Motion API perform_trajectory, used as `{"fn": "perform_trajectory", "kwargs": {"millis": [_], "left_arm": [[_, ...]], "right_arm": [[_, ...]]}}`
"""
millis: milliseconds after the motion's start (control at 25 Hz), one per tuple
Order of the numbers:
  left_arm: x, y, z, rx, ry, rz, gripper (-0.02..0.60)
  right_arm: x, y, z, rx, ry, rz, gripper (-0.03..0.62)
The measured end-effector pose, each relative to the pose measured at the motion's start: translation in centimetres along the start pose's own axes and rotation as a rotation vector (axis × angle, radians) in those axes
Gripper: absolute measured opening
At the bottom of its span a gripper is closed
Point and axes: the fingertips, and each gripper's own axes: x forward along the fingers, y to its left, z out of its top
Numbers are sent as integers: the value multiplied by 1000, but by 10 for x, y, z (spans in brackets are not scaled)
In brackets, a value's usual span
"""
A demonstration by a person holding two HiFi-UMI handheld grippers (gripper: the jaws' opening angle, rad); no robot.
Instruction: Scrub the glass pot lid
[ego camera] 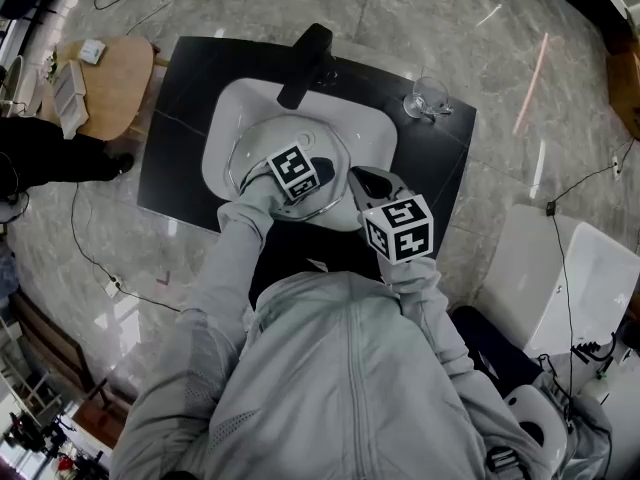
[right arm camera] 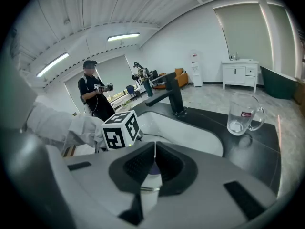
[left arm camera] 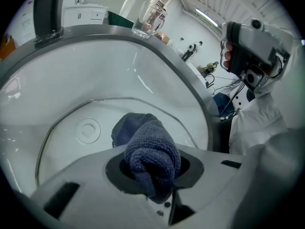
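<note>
The glass pot lid (ego camera: 255, 148) lies in the white sink basin (ego camera: 370, 128). In the left gripper view its steel rim and round knob (left arm camera: 88, 130) show under the jaws. My left gripper (ego camera: 315, 173) (left arm camera: 151, 171) is over the lid, shut on a dark blue cloth (left arm camera: 147, 144) (ego camera: 325, 163) that bulges out in front of the jaws, close over the glass. My right gripper (ego camera: 362, 176) (right arm camera: 155, 147) is held above the counter's near edge, just right of the lid, its jaws shut with nothing between them. Its view takes in the left gripper's marker cube (right arm camera: 119, 130).
A black faucet (ego camera: 305, 63) (right arm camera: 171, 97) stands at the back of the basin. An empty glass mug (ego camera: 428, 98) (right arm camera: 243, 113) sits on the black counter (ego camera: 190, 98) at the back right. A wooden stool (ego camera: 100, 83) stands to the left. A person (right arm camera: 93, 97) stands far off.
</note>
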Motion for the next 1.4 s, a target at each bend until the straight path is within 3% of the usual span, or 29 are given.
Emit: {"fn": "perform_trajectory", "kwargs": {"millis": [240, 640, 920, 1400], "left_arm": [[-22, 21, -37, -17, 74, 52, 87], [-51, 45, -72, -66, 93, 90, 87], [-73, 70, -89, -22, 153, 159, 87], [-88, 105, -118, 126, 289, 287, 87]], "right_arm": [[8, 11, 3, 2, 5, 12, 31], [26, 26, 15, 29, 16, 14, 31], [36, 34, 28, 51, 16, -12, 31], [39, 40, 42, 89, -26, -64, 31]]}}
